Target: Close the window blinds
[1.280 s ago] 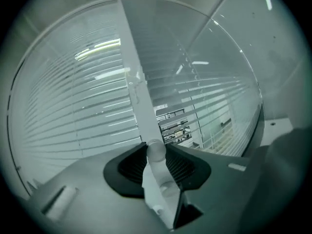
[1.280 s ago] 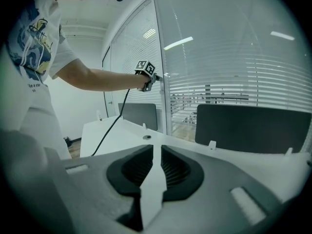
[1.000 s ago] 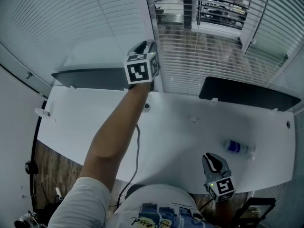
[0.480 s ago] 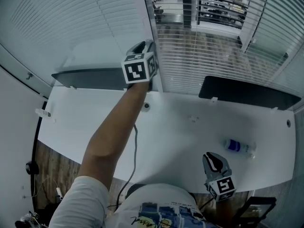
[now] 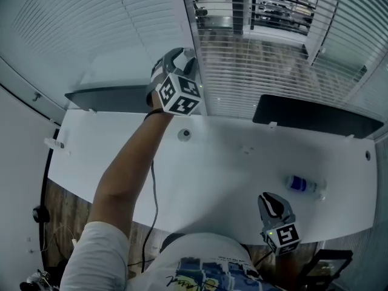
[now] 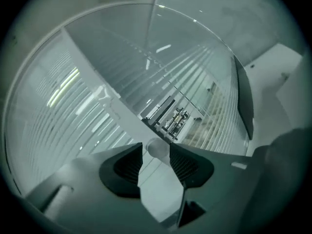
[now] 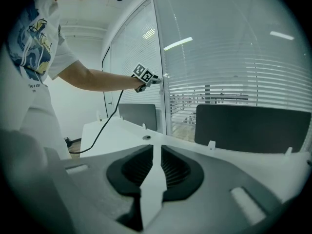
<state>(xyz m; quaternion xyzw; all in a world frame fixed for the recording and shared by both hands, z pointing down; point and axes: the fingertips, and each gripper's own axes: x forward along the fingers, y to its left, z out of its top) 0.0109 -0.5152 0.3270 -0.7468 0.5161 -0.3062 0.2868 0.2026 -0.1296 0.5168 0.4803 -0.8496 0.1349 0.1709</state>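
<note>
White slatted blinds cover two panes: the left blind (image 5: 79, 23) looks closed, while the right blind (image 5: 267, 59) has its slats open onto a room beyond. My left gripper (image 5: 182, 56) reaches up to the frame between the panes. In the left gripper view a clear blind wand (image 6: 158, 148) stands between the tips of my left gripper (image 6: 155, 153). Its jaws have just been opening and now sit loosely around the wand. My right gripper (image 5: 271, 204) rests low over the desk's near edge. Its jaws (image 7: 157, 152) are shut with nothing in them.
A white desk (image 5: 230, 168) runs below the window, with a dark screen (image 5: 109, 99) at the left and another (image 5: 315, 120) at the right. A water bottle (image 5: 303, 187) lies at the right. A cable (image 5: 153, 187) hangs from my left arm.
The left gripper has rolled about its own axis at the wand, so its marker cube now shows a different face, and its jaws have widened. The right gripper has not moved.
</note>
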